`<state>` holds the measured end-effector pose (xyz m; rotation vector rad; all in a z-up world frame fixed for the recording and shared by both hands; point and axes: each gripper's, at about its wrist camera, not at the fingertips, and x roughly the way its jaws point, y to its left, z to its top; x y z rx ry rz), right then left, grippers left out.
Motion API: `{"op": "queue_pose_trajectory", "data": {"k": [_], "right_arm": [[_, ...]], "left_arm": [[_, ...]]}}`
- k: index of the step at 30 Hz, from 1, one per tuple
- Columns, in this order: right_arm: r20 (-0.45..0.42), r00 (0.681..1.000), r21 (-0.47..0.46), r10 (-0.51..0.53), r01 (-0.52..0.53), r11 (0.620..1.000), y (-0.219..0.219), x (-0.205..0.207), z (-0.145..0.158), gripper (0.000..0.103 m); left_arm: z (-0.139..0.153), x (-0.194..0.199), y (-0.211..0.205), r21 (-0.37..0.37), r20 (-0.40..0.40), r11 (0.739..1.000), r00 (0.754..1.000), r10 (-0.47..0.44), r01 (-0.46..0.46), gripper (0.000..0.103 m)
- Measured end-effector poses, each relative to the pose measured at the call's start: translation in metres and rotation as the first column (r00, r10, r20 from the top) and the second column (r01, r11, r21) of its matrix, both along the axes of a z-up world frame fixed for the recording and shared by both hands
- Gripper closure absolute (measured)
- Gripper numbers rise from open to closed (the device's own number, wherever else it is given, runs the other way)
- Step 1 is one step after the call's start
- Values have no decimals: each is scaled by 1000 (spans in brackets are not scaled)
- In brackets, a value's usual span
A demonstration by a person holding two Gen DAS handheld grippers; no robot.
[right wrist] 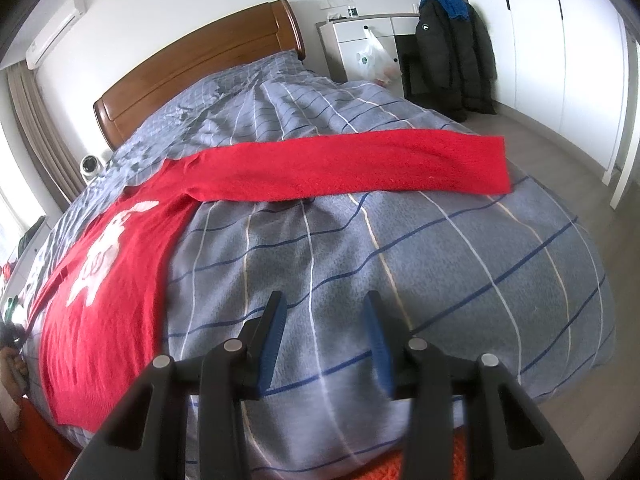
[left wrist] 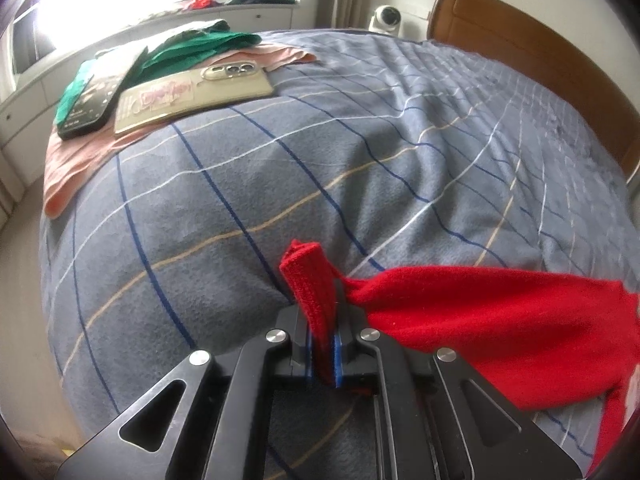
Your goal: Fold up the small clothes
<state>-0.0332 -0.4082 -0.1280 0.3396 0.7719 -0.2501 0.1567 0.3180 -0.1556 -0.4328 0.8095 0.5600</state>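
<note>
A red sweater point(right wrist: 104, 280) with a white figure on its front lies flat on the grey checked bed cover point(right wrist: 400, 260). One sleeve point(right wrist: 360, 164) is stretched straight out to the right across the bed. My left gripper point(left wrist: 322, 312) is shut on the ribbed cuff of the other sleeve point(left wrist: 480, 320) and holds it just above the cover. My right gripper point(right wrist: 324, 308) is open and empty over bare cover, below the stretched sleeve and right of the sweater's body.
At the bed's far left corner lie a pink cloth point(left wrist: 72, 160), green clothes point(left wrist: 192, 48), a black phone point(left wrist: 88, 100) and a beige phone point(left wrist: 192, 92). A wooden headboard point(right wrist: 192, 64) stands at the back. A dresser point(right wrist: 360, 40) and hanging coats point(right wrist: 452, 52) stand right.
</note>
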Motion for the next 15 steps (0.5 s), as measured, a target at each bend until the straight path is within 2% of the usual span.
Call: {"op": "queue_pose_trajectory", "data": {"k": [3, 5, 8, 10, 12, 13, 15], "right_arm": [[1, 1000, -2, -15, 15, 1000, -1, -2, 1, 63], [-3, 1000, -10, -29, 29, 1000, -2, -4, 2, 63], [-11, 998, -48, -63, 62, 997, -2, -5, 6, 63], [-16, 995, -78, -100, 99, 992, -1, -8, 10, 60], [-13, 989, -99, -148, 146, 984, 0, -13, 15, 53], [-12, 985, -107, -172, 169, 980, 1, -16, 17, 48], [-9, 974, -117, -226, 224, 968, 0, -23, 21, 44]], "left_arm": [[0, -3, 3, -29, 17, 1000, 1000, 7, -7, 94], [1, -5, 0, -19, 19, 1000, 1000, 9, -8, 93], [9, -15, -9, -7, 37, 1000, 999, 12, -12, 83], [16, -23, -15, 1, 58, 1000, 998, 5, -5, 56], [27, -32, -21, 35, 95, 999, 995, 0, -3, 39], [33, -36, -25, 70, 121, 998, 993, -3, -6, 34], [42, -40, -30, 121, 153, 993, 988, -26, 7, 31]]}}
